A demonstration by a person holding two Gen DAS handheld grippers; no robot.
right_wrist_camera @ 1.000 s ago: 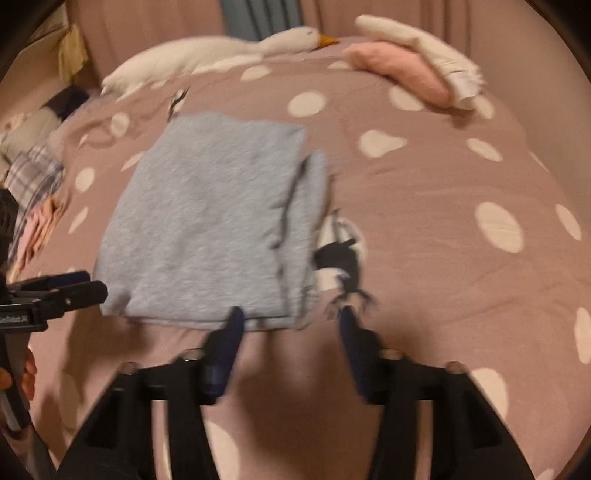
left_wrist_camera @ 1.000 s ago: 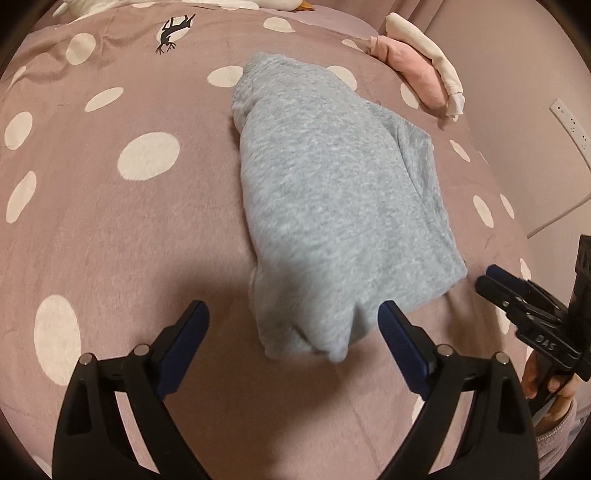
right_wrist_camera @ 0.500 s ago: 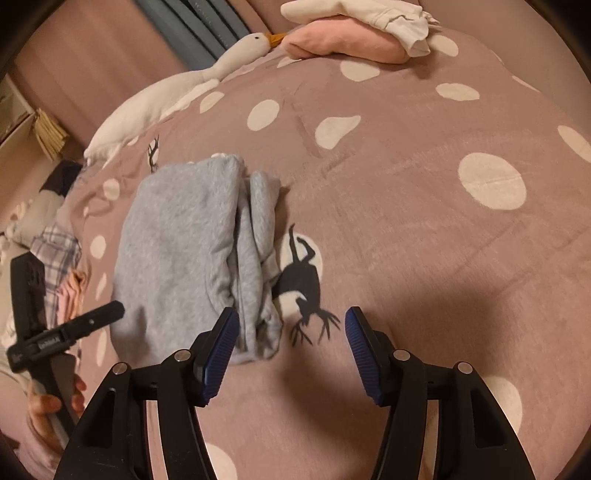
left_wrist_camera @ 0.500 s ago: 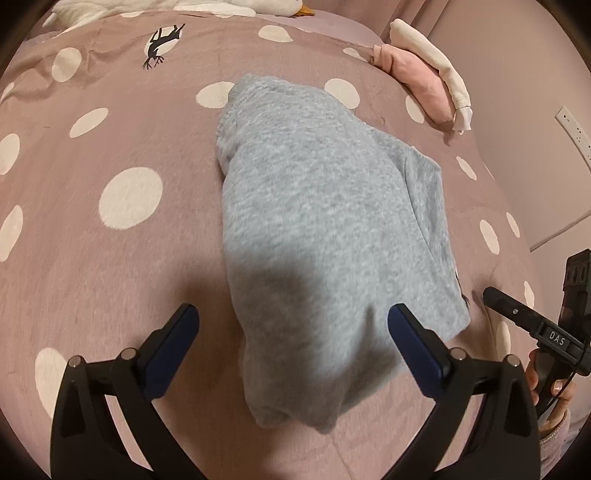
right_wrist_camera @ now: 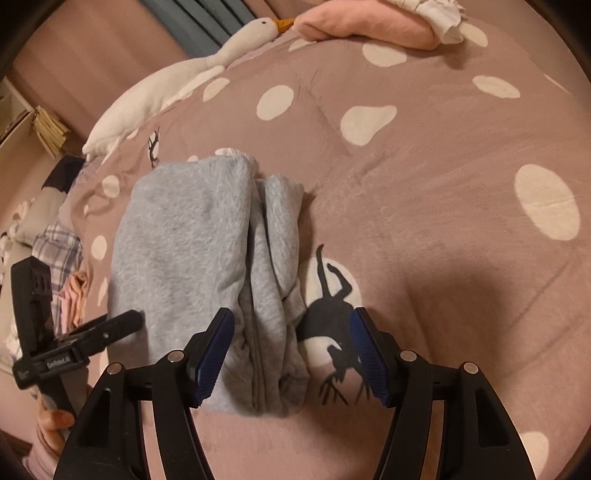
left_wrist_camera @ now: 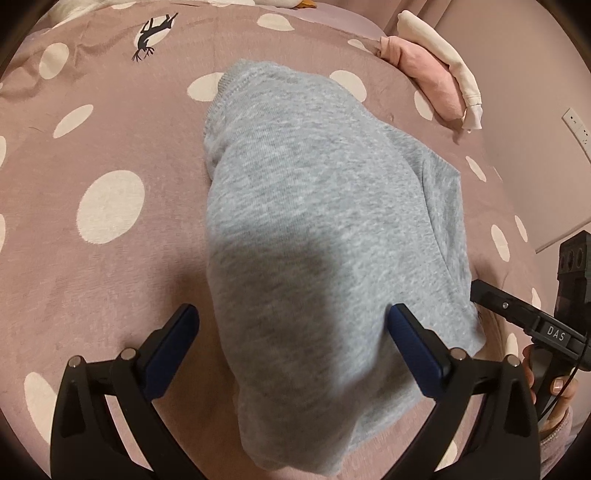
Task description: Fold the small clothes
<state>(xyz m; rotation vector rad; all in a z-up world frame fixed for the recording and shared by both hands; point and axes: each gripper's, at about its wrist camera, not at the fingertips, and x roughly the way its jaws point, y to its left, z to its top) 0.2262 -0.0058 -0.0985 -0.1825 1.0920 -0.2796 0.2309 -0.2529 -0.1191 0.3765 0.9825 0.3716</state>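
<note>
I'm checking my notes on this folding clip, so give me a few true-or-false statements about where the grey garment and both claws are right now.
1. The grey garment lies folded on the polka-dot bedspread. True.
2. The left claw is shut on the garment. False: its jaws stand open, straddling the garment's near end.
3. The right claw is open. True.
4. A plush goose lies at the far side of the bed. True.
5. The pink folded clothes sit on top of the grey garment. False: they lie apart, at the far edge.

Grey fleece garment [left_wrist_camera: 314,236] [right_wrist_camera: 207,258]: folded into compact bundle, lying flat on bedspread, layered edges toward 3 o'clock in right wrist view
</note>
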